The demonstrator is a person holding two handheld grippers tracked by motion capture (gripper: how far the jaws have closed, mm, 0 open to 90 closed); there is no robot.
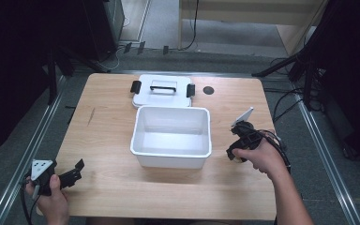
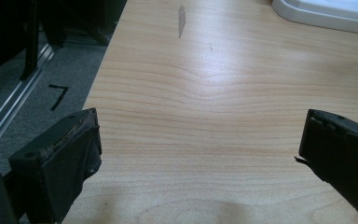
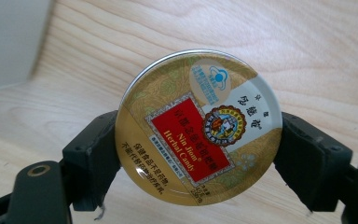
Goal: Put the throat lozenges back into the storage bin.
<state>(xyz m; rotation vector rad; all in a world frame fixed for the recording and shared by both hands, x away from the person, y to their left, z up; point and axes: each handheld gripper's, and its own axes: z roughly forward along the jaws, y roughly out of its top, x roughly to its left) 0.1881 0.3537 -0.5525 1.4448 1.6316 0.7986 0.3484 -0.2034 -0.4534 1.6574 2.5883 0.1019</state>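
Note:
In the right gripper view, a round gold candy tin [image 3: 198, 127] with a red label reading "Herbal Candy" is pinched by its edges between the two black jaws of my right gripper [image 3: 198, 156], just above the wooden table. From above, that right gripper [image 1: 236, 156] is right of the open white box [image 1: 171, 108], with a bit of the tin [image 1: 238, 160] peeking out under the hand. My left gripper [image 1: 78, 170] rests at the table's front left corner. Its jaws stand wide apart with nothing between them, as the left gripper [image 2: 198, 144] view shows over bare wood.
The white box's lid [image 1: 161, 90], with a black handle and side clips, lies flat behind the box. A small black round hole [image 1: 208, 90] sits right of the lid. Dark stands and cables surround the table [image 1: 122, 187] on the floor.

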